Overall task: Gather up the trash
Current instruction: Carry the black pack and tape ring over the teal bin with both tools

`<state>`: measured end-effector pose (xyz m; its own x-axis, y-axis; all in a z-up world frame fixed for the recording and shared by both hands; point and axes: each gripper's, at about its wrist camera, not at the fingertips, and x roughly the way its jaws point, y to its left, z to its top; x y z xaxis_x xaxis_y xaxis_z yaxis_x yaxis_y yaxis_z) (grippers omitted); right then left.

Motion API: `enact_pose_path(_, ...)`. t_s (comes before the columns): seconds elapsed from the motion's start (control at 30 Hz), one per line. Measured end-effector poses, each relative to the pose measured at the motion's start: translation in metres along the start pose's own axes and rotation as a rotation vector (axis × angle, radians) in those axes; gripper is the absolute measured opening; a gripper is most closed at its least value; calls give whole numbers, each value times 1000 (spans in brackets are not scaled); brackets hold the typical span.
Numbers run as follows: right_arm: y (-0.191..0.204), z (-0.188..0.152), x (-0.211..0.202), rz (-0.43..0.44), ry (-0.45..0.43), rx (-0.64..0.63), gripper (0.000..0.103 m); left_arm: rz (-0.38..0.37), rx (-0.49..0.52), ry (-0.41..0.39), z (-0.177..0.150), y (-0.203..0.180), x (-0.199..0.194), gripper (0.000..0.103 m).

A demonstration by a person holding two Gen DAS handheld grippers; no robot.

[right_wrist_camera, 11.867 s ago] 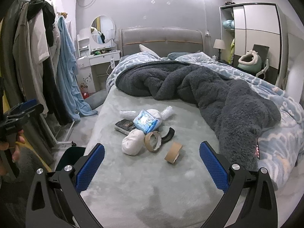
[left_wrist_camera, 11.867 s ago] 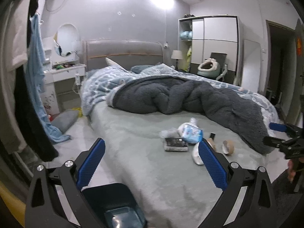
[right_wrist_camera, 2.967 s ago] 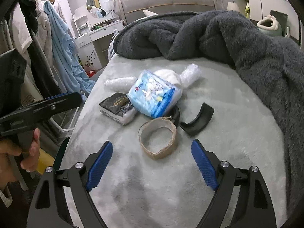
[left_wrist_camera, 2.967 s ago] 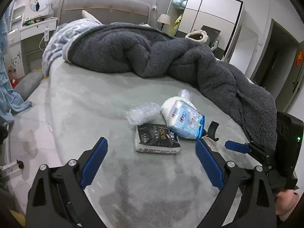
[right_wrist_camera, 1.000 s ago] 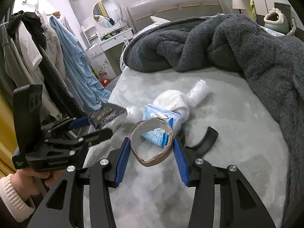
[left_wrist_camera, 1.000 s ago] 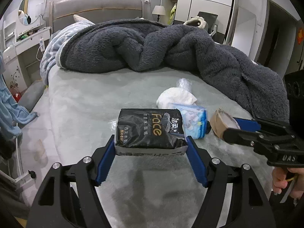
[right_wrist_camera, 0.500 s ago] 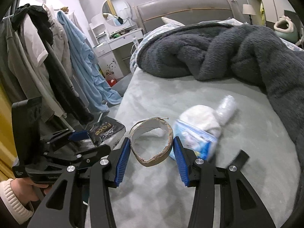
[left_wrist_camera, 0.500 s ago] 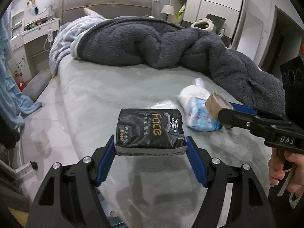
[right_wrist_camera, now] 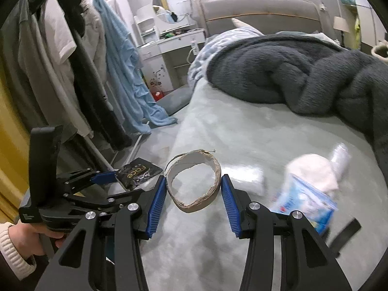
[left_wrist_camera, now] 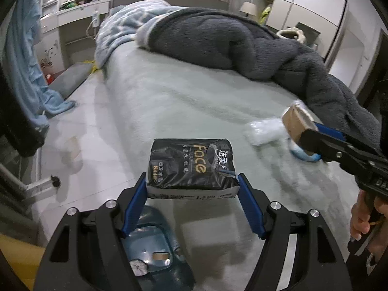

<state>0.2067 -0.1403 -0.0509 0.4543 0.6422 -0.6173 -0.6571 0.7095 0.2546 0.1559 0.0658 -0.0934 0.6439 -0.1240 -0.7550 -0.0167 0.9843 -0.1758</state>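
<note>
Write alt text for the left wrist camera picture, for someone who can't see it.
The left gripper is shut on a black tissue pack, held above a dark blue trash bin beside a grey-sheeted bed. At right, the right gripper holds a cardboard tape ring over the bed, where a clear plastic wrapper and a rumpled dark grey blanket lie.

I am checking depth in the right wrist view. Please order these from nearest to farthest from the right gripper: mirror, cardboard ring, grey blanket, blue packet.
1. Cardboard ring, held in the right gripper.
2. Blue packet, lower right on the bed.
3. Grey blanket, upper right.
4. Mirror, on the far wall.
</note>
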Motion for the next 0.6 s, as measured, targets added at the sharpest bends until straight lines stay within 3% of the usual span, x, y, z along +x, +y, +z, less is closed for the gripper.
enact_pose_path(0.3, 35, 6, 27, 50, 29, -52, 47, 62, -51, 86, -16, 40, 6, 74)
enact_pose_path(0.6, 78, 5, 59, 101, 78, -108, 47, 70, -148, 203, -39, 84, 18, 74)
